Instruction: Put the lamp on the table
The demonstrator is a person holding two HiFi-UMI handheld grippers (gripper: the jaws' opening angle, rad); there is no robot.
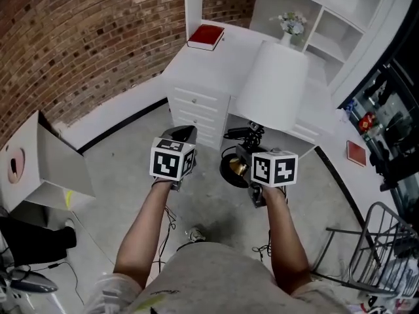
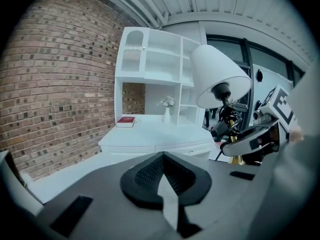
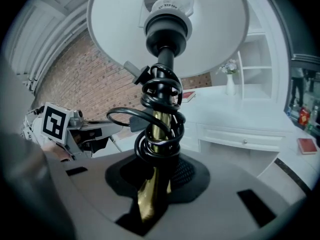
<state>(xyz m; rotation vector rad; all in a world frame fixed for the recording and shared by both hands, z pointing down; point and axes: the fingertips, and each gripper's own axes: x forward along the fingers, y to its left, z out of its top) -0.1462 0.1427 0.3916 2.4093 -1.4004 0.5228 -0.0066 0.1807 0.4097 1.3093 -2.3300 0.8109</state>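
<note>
The white table (image 1: 216, 64) is standing ahead of both tongs, beyond their tips. The lamp (image 1: 272, 84) is rising tilted out of the right gripper (image 3: 157, 176), not on the table. The jaws are clamping its brass stem low down, and the white shade is leaning forward over the table's near edge. A black cord (image 3: 159, 116) is coiling round the stem just above those jaws. The left gripper (image 2: 162, 171) is hovering just left of the lamp, its jaws pressed together and holding nothing. A red book (image 1: 205, 36) is lying on the table far ahead of the left gripper. A small vase of flowers (image 1: 291, 26) is sitting beyond the shade.
</note>
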